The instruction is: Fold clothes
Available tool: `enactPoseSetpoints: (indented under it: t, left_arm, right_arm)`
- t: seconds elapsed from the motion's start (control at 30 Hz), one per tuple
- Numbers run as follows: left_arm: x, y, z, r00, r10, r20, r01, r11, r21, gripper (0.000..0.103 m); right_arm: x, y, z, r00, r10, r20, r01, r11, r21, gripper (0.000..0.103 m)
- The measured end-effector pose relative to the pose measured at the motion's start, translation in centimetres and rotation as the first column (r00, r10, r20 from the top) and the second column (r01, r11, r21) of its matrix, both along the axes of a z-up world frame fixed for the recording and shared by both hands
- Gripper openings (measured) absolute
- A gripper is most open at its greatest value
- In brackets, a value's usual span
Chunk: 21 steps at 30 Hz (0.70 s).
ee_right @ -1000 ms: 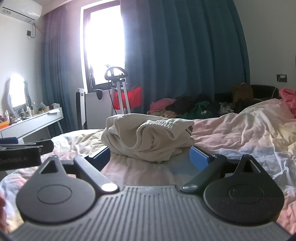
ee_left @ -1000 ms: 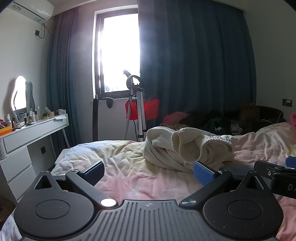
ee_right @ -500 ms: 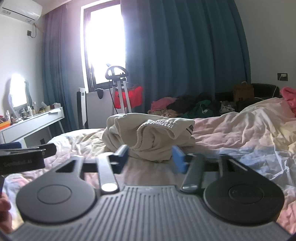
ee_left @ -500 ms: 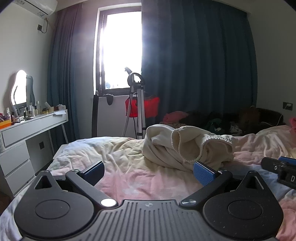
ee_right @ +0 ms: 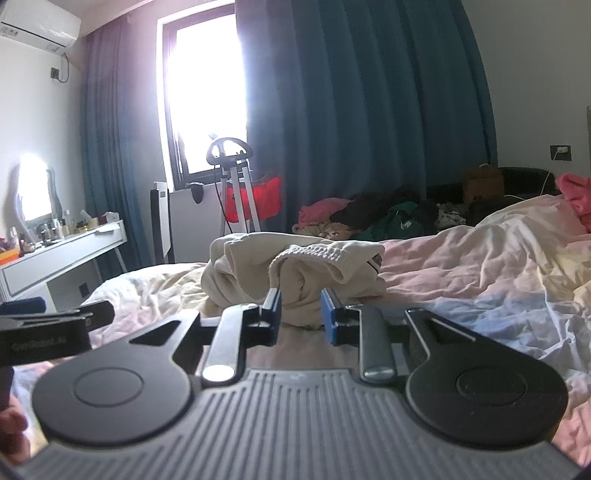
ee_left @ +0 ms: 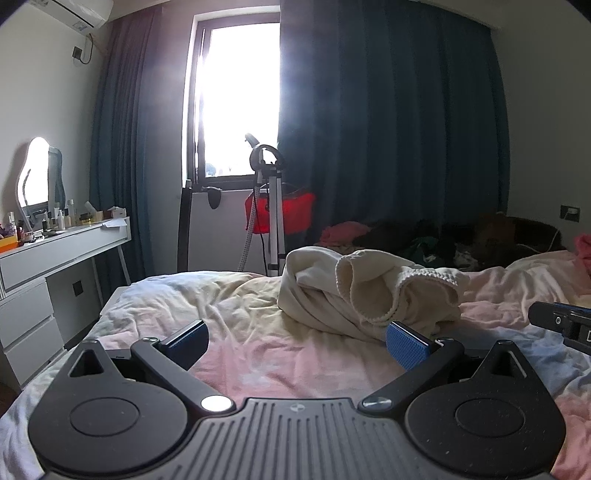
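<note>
From the left wrist camera, the left gripper [ee_left: 297,341] hangs low over a bed [ee_left: 236,325] covered in a rumpled sheet of pale pink, cream and light blue; its two blue-padded fingers [ee_left: 406,345] stand wide apart with nothing between them but bare sheet. A cream garment [ee_left: 354,291] lies bunched in a heap on the bed just beyond the right-hand finger, one ribbed cuff gaping open toward the camera, and no pad touches it. At the right edge the black tip of the right gripper [ee_left: 561,325] pokes into view over the sheet. Behind the bed a bright window [ee_left: 240,107] sits between dark blue curtains [ee_left: 388,129], with a metal stand [ee_left: 271,214] and a red bag [ee_left: 291,216] below it; a white dresser [ee_left: 55,258] with bottles and a lit mirror [ee_left: 35,177] stands at the left, and a pile of dark and pink clothes [ee_left: 406,236] lies along the far side. From the right wrist camera, the right gripper [ee_right: 301,317] points at the same cream garment [ee_right: 295,269], which sits on the bed [ee_right: 461,280] straight ahead. Its jaws have just been closing and now stand narrow, with a small gap left between the blue pads [ee_right: 327,317]; the cloth lies just beyond the tips, not pinched between them. The left gripper [ee_right: 51,325] shows as a blurred black bar at the left edge, and part of a hand [ee_right: 13,432] is visible in the lower left corner. An air conditioner [ee_right: 37,24] hangs high on the left wall.
</note>
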<state>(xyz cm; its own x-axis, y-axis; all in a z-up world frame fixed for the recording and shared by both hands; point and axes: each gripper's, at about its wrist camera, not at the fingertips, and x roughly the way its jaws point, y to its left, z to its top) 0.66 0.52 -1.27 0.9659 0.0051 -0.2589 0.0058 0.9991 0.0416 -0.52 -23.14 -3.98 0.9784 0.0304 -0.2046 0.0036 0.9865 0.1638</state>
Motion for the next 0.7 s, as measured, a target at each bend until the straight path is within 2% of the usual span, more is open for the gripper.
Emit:
enactPoseSetpoints:
  t: [0.13,0.2,0.23,0.27,0.57,0.7]
  left_arm:
    - [0.2,0.2,0.3,1.000,0.009,0.002,-0.009,1.000,0.003,0.103]
    - [0.3,0.1,0.6,1.000,0.011,-0.002,-0.011,1.000,0.008,0.103]
    - [0.4,0.1,0.7,1.000,0.009,-0.005,-0.009,1.000,0.011,0.103]
    - [0.6,0.1,0.9,1.000,0.008,-0.007,-0.007,1.000,0.016,0.103]
    - [2.7,-0.1,2.2,0.999,-0.022,-0.038,0.023,0.999,0.028,0.103]
    - [3.2,-0.2,1.6,0.999,-0.023,-0.030,0.025,0.998,0.049,0.103]
  right_arm:
    - [0.0,-0.3,0.1,1.000,-0.018,0.012,0.018,1.000,0.003,0.030]
    - [0.0,-0.4,0.0,0.999,-0.028,0.016,0.028,1.000,0.008,0.049]
    - [0.0,-0.6,0.0,0.999,-0.031,0.018,0.030,0.999,0.016,0.071]
    - [0.0,-0.7,0.0,0.999,-0.032,0.020,0.032,0.999,0.026,0.087]
    - [0.7,-1.9,-0.4,1.000,-0.021,0.002,0.021,0.996,0.090,0.086]
    - [1.4,-2.1,-0.6,1.000,-0.014,-0.011,0.015,0.993,0.117,0.085]
